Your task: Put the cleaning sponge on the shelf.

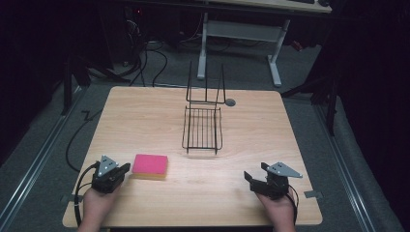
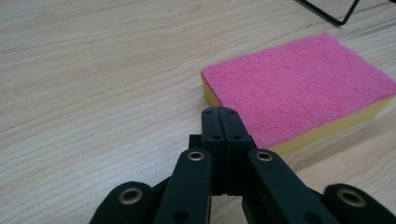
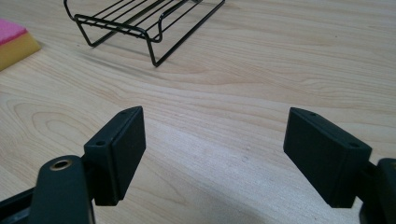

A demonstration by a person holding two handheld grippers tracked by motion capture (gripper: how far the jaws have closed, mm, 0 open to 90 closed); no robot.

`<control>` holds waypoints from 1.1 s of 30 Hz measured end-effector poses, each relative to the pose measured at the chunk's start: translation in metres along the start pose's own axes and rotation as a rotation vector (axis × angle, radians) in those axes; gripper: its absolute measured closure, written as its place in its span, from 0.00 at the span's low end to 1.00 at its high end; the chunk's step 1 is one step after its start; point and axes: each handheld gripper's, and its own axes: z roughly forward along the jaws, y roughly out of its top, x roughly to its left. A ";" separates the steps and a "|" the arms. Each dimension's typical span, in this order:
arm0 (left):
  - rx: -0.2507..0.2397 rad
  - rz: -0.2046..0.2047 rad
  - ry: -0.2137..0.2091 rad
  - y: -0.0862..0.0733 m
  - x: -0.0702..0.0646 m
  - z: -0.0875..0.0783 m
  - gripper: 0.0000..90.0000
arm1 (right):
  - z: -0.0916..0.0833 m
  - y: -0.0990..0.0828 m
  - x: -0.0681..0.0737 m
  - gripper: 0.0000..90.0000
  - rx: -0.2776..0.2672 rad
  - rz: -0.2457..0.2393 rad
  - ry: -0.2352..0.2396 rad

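A pink-topped yellow sponge [image 1: 150,166] lies flat near the table's front left. My left gripper [image 1: 124,168] rests just left of it, shut with nothing between its jaws. In the left gripper view the closed fingertips [image 2: 221,119] sit against the sponge [image 2: 299,81] at its near edge. My right gripper [image 1: 249,178] rests on the front right of the table. Its jaws stand apart over bare wood [image 3: 212,140] in the right gripper view, holding nothing. A black wire rack [image 1: 202,126] stands at the table's middle, its back part upright.
The wooden table [image 1: 145,121] has bare room between the two grippers and around the rack. A small grey disc [image 1: 230,102] sits by the rack's far side. Beyond the table are a white desk frame [image 1: 239,34] and floor cables [image 1: 154,58]. The rack [image 3: 144,21] and the sponge corner [image 3: 14,42] lie ahead of the right gripper.
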 end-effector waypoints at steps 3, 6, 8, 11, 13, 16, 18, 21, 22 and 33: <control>-0.002 0.007 -0.007 -0.001 -0.003 -0.002 1.00 | 0.001 0.001 0.001 0.24 -0.003 -0.003 0.004; -0.003 0.018 -0.022 -0.003 -0.008 -0.005 1.00 | 0.004 0.003 0.001 0.24 -0.007 -0.005 0.012; -0.002 0.035 -0.031 -0.005 -0.012 -0.008 1.00 | 0.008 0.006 0.002 0.25 -0.012 -0.011 0.020; -0.009 0.048 -0.031 -0.006 -0.018 -0.011 1.00 | 0.012 0.009 0.003 0.25 -0.017 -0.019 0.027; -0.032 0.038 -0.007 -0.006 -0.018 -0.015 1.00 | 0.015 0.011 0.004 0.26 -0.015 -0.016 0.035; -0.017 -0.010 0.015 -0.008 -0.007 -0.012 1.00 | 0.017 0.013 0.005 0.26 -0.021 -0.018 0.040; 0.016 -0.029 0.026 -0.010 0.001 -0.005 1.00 | 0.017 0.013 0.005 0.26 -0.023 -0.017 0.041; 0.013 -0.051 0.021 -0.009 0.005 -0.002 1.00 | 0.016 0.012 0.005 0.26 -0.023 -0.020 0.038; 0.014 -0.044 0.020 -0.008 0.005 -0.001 1.00 | 0.015 0.011 0.005 0.27 -0.021 -0.018 0.035; 0.018 -0.014 -0.018 -0.005 -0.005 0.006 1.00 | 0.004 0.005 -0.003 0.28 -0.032 0.014 0.017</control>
